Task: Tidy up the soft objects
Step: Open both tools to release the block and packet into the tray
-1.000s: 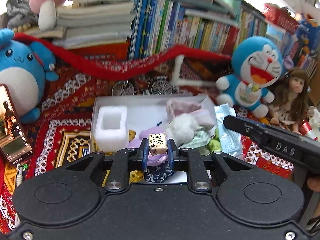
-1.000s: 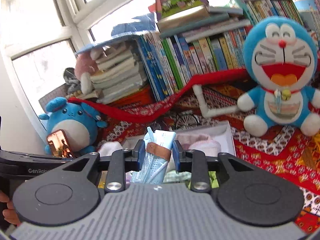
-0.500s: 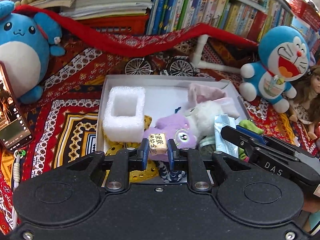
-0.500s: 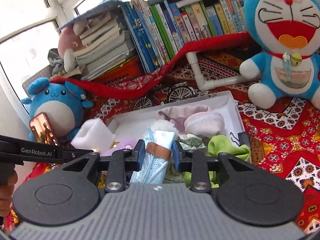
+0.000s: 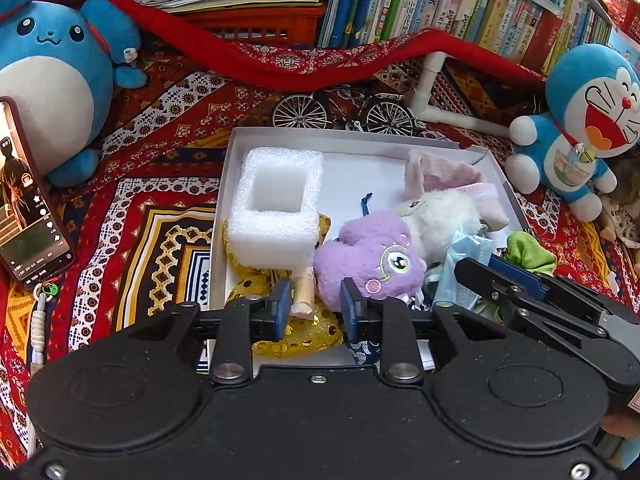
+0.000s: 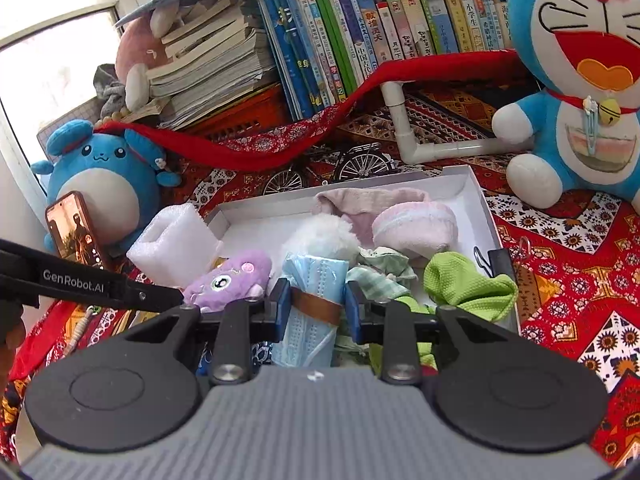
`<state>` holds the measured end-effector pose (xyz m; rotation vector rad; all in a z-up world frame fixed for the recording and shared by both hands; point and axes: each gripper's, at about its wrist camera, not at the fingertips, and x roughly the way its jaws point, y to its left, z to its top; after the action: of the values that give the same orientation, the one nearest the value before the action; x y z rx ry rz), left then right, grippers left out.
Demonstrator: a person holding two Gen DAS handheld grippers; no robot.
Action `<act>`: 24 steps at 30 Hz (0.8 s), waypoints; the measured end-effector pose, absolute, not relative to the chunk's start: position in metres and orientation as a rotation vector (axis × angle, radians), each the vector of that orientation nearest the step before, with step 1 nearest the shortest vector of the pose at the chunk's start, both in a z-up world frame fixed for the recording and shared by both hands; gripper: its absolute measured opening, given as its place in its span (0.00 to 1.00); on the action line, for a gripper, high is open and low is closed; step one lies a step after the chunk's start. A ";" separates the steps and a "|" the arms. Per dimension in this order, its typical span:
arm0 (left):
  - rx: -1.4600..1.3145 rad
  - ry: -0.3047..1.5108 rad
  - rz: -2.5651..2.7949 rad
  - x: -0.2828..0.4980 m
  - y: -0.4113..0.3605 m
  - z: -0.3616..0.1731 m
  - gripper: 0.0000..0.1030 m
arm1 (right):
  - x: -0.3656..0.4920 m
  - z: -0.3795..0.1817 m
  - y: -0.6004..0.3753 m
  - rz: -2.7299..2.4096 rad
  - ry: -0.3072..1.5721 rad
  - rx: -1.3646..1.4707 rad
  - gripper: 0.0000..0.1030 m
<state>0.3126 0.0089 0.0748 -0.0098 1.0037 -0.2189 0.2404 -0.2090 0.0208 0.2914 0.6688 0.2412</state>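
Since a second ago both grippers have come down to the near edge of the white box (image 5: 360, 136), and the left gripper (image 5: 315, 305) has let go of its small printed cube: its jaws now stand apart, and the cube (image 5: 302, 295) sits between them, nearer the left jaw, on the gold sequin pouch (image 5: 296, 340) at the box's near-left corner. I cannot tell whether it touches a jaw.

Going left to right in the box: foam block (image 5: 280, 208) along the left wall, purple plush (image 5: 370, 258) just right of the cube, white plush (image 5: 444, 216) behind it, then the mask bundle (image 6: 314, 280) and a green cloth (image 6: 468, 280) at the near-right edge. The right gripper (image 6: 316, 310) is clamped on the bundle across its brown band, the bundle's long axis running along the jaws, away from the camera, low over the box's near-right part. That bundle looks ready for release straight down; the right hand alone bears on it.

Readable writing: "GenRobot.AI" on the left gripper's side seen from the right wrist. On the books behind, the Chinese spine titles are too small to trust.
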 end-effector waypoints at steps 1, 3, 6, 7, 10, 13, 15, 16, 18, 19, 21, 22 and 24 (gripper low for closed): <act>-0.008 1.004 -0.218 0.312 0.009 0.075 0.30 | 0.240 0.020 -0.209 0.243 0.672 0.288 0.34; -0.003 1.003 -0.216 0.311 0.008 0.075 0.36 | 0.239 0.020 -0.209 0.246 0.677 0.284 0.35; -0.008 1.005 -0.222 0.309 0.009 0.075 0.40 | 0.236 0.020 -0.210 0.252 0.671 0.284 0.43; -0.012 1.004 -0.225 0.308 0.010 0.075 0.42 | 0.234 0.021 -0.211 0.254 0.663 0.287 0.56; -0.019 0.989 -0.233 0.303 0.011 0.079 0.46 | 0.230 0.024 -0.214 0.263 0.656 0.298 0.61; -0.007 0.963 -0.247 0.296 0.009 0.085 0.52 | 0.226 0.027 -0.215 0.268 0.648 0.297 0.64; 0.009 0.940 -0.253 0.290 0.007 0.088 0.56 | 0.222 0.029 -0.215 0.272 0.640 0.291 0.66; 0.020 0.932 -0.255 0.287 0.005 0.090 0.56 | 0.220 0.030 -0.216 0.274 0.637 0.287 0.67; 0.040 0.918 -0.263 0.280 0.002 0.093 0.59 | 0.216 0.032 -0.216 0.280 0.631 0.280 0.69; 0.048 0.912 -0.268 0.277 0.001 0.094 0.60 | 0.214 0.033 -0.216 0.283 0.630 0.274 0.70; 0.061 0.898 -0.275 0.271 -0.002 0.096 0.62 | 0.210 0.036 -0.216 0.286 0.623 0.258 0.72; 0.067 0.890 -0.278 0.267 -0.003 0.098 0.62 | 0.206 0.037 -0.217 0.287 0.618 0.249 0.73; 0.074 0.875 -0.284 0.261 -0.004 0.101 0.64 | 0.201 0.041 -0.219 0.291 0.610 0.239 0.75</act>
<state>0.2607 -0.0043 0.1009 0.0743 0.8750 -0.2843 0.2009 -0.2188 0.0411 0.2387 0.6098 0.2914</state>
